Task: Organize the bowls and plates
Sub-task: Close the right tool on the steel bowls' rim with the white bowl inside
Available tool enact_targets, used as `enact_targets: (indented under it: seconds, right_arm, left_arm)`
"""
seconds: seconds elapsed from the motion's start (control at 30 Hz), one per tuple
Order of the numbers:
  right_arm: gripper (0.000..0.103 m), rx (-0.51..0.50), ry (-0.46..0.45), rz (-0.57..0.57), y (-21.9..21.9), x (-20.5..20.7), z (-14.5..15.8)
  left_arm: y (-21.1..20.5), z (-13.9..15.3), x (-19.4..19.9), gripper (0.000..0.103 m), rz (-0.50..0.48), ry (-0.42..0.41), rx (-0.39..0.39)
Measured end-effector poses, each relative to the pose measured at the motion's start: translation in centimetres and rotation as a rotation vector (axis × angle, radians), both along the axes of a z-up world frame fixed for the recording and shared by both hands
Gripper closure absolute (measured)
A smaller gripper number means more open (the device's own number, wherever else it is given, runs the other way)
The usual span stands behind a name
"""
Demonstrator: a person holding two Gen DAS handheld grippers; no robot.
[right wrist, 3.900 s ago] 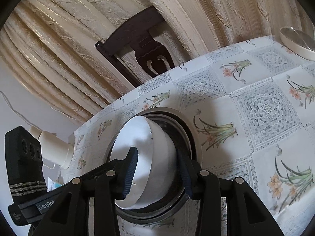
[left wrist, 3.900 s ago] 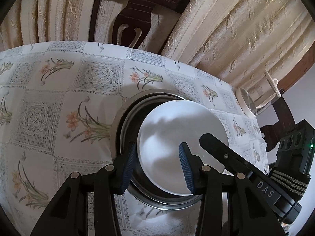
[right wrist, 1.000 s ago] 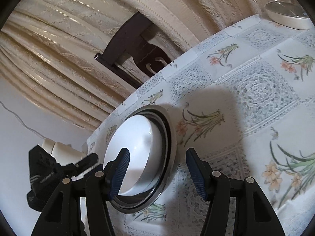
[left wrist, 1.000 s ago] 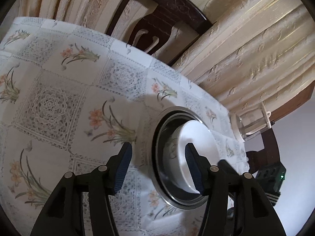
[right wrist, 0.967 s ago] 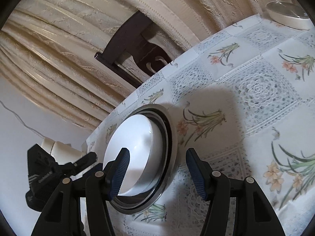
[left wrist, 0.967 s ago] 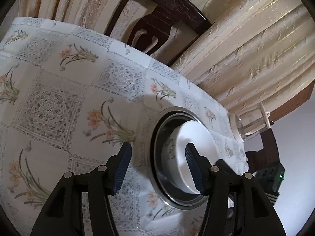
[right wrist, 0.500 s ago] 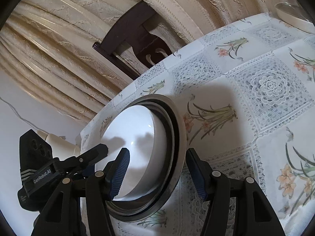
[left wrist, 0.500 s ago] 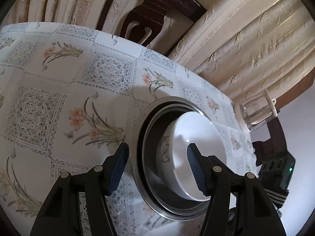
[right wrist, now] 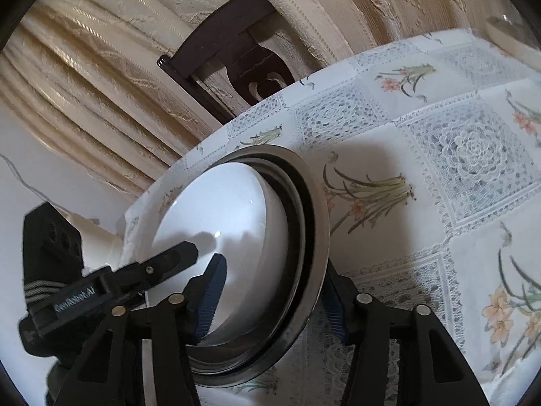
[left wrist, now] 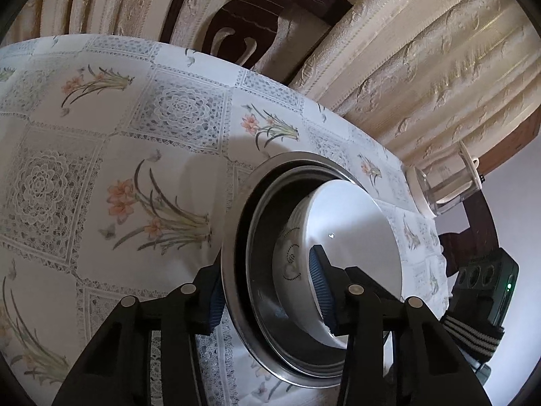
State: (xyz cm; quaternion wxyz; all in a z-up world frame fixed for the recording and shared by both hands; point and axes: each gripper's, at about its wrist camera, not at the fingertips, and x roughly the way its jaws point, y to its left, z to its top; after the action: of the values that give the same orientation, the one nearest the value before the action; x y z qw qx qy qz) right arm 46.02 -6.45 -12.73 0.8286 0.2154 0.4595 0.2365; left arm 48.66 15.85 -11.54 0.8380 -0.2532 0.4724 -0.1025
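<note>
A white bowl (left wrist: pixel 351 223) sits inside a steel plate (left wrist: pixel 233 270) on the flowered tablecloth; both show in the right wrist view too, the bowl (right wrist: pixel 230 203) and the plate (right wrist: pixel 318 237). My left gripper (left wrist: pixel 270 291) is open, its jaws straddling the plate's left rim, one finger outside and one over the bowl. My right gripper (right wrist: pixel 274 291) is open and straddles the plate's right rim the same way. The left gripper's body (right wrist: pixel 111 284) shows across the bowl in the right wrist view.
A dark wooden chair (left wrist: pixel 257 23) and cream curtains stand behind the table. A glass jar on a white dish (left wrist: pixel 443 182) sits at the table's far right edge. The tablecloth (right wrist: pixel 466 155) stretches to the right of the plate.
Both grippers have moved in toward the plate; their open jaws now straddle its opposite rims. The bowl and plate have not moved.
</note>
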Motion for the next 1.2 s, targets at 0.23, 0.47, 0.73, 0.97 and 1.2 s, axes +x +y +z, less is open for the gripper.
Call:
enact_targets:
  seconds: [0.23,0.47,0.73,0.97,1.2]
  right_arm:
    - [0.052,-0.017,0.030,-0.006,0.0,-0.1,0.1]
    - [0.052,0.026,0.072,-0.002,-0.1,-0.2,0.2]
    - [0.052,0.027,0.082,-0.008,-0.2,-0.8,0.4]
    - [0.054,0.030,0.076,-0.014,-0.5,-1.1,-0.1]
    - [0.051,0.015,0.035,-0.019,-0.3,-1.0,0.4]
  left_arm:
    - [-0.4,0.3,0.0,0.057,0.003,0.012,0.043]
    - [-0.2,1.1,-0.3,0.057,0.004,0.010,0.064]
    - [-1.1,1.9,-1.2,0.057,-0.020,-0.001,0.122]
    - [-0.9,0.5,-1.0,0.057,-0.035,0.022,0.113]
    - [-0.7,0.6,-0.9,0.058,-0.067,-0.001,0.109]
